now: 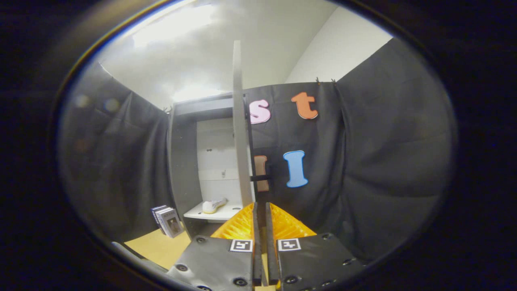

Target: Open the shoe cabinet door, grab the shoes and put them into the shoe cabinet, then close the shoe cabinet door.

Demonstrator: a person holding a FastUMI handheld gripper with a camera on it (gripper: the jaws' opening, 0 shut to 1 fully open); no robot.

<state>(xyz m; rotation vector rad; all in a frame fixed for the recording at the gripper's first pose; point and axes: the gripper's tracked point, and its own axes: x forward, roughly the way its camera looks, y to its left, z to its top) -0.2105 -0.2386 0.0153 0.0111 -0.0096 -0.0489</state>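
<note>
The gripper [261, 208] was closed on nothing, just before the open cabinet door's [240, 129] edge; a white shoe [213, 205] lay on the cabinet shelf [202, 213]; books [167, 220] stood beside the cabinet.

We see a dark grey shoe cabinet [183, 161] with a white interior and a pale grey door [239, 121] carrying a black handle [260, 178]. A white shoe [214, 205] with a pale yellowish sole lies on its white shelf [202, 214]. The floor [161, 246] is light yellow wood-tone. The books [167, 220] have white spines and greyish covers.
</note>
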